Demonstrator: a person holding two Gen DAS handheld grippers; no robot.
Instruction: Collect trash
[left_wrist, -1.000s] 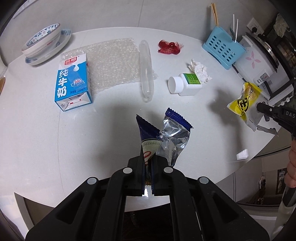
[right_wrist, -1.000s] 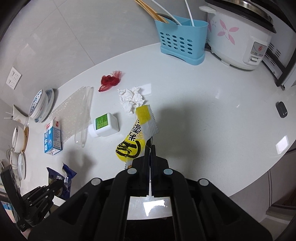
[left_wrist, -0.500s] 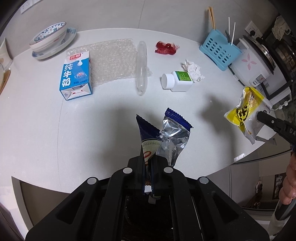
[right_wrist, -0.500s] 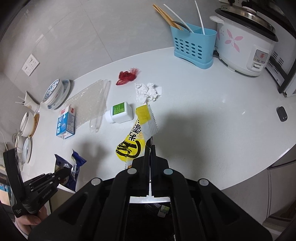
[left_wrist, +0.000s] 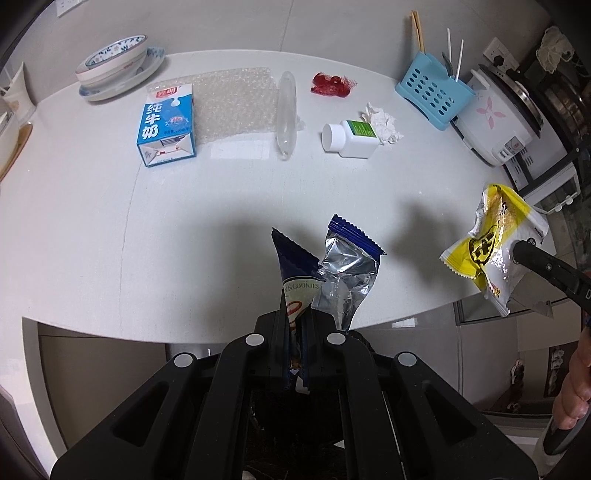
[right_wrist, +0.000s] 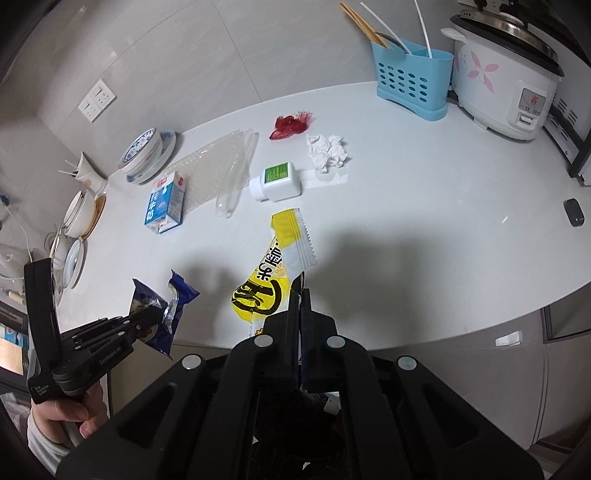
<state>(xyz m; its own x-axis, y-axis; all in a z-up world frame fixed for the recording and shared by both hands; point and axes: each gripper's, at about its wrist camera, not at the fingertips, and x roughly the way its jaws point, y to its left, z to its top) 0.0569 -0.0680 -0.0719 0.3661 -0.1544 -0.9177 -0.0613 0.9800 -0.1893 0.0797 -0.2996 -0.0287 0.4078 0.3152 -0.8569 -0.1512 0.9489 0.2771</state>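
A: Left gripper state?

B: Clamped on the dark blue foil cookie wrapper. The wrapper's long axis runs along the fingers, its torn silver end pointing away over the rounded white countertop. It hangs in the air near the front edge.

A: Right gripper?

B: Pinched tight on the yellow-and-white crinkled snack packet. The packet's long axis is also in line with the fingers, its serrated end pointing toward the white pill bottle with green label. It is off the surface, near the front edge.

A: Rest of the trash, relative to that bottle?

B: Crumpled white tissue is just behind it, touching or nearly so. Red mesh net scrap lies farther back. Sheet of clear bubble wrap with its rolled edge is to the bottle's left. Blue-and-white milk carton lies on its side left of that, overlapping the wrap's edge.

A: Room to move?

B: A bare stretch of counter lies between the bottle and the front edge. Light blue perforated utensil caddy and white rice cooker with pink flowers stand well behind and right of the bottle, at the wall.
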